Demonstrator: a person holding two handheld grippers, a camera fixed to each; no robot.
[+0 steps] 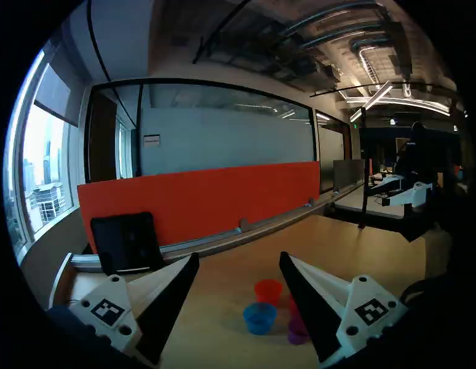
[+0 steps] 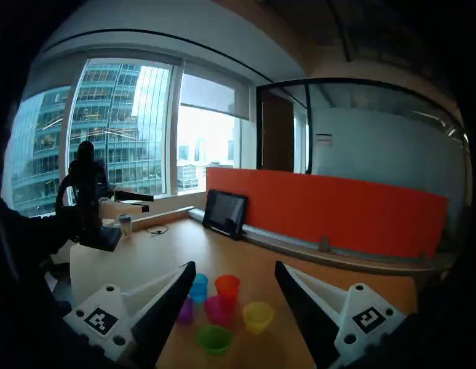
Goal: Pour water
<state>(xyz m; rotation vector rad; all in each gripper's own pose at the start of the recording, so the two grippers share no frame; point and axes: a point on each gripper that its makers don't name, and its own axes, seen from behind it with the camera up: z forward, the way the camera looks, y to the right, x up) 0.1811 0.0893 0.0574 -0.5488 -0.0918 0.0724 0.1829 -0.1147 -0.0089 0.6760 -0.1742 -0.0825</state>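
Hovering, left tool [image 1: 238, 254] and right tool [image 2: 234, 264] spread empty, facing crowded plastic cups [image 2: 227, 286] on desk [image 2: 152, 252]; risking toppled neighbours reaching in.

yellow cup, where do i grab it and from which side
Probably across its side wall, just below the rim. The yellow cup stands upright, mouth up, at the edge of the group; bring the open right gripper in from its free side, away from the magenta cup.

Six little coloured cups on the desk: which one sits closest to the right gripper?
The green cup. It stands at the front of the cluster, nearest the right gripper; the yellow cup and pink cup stand just behind.
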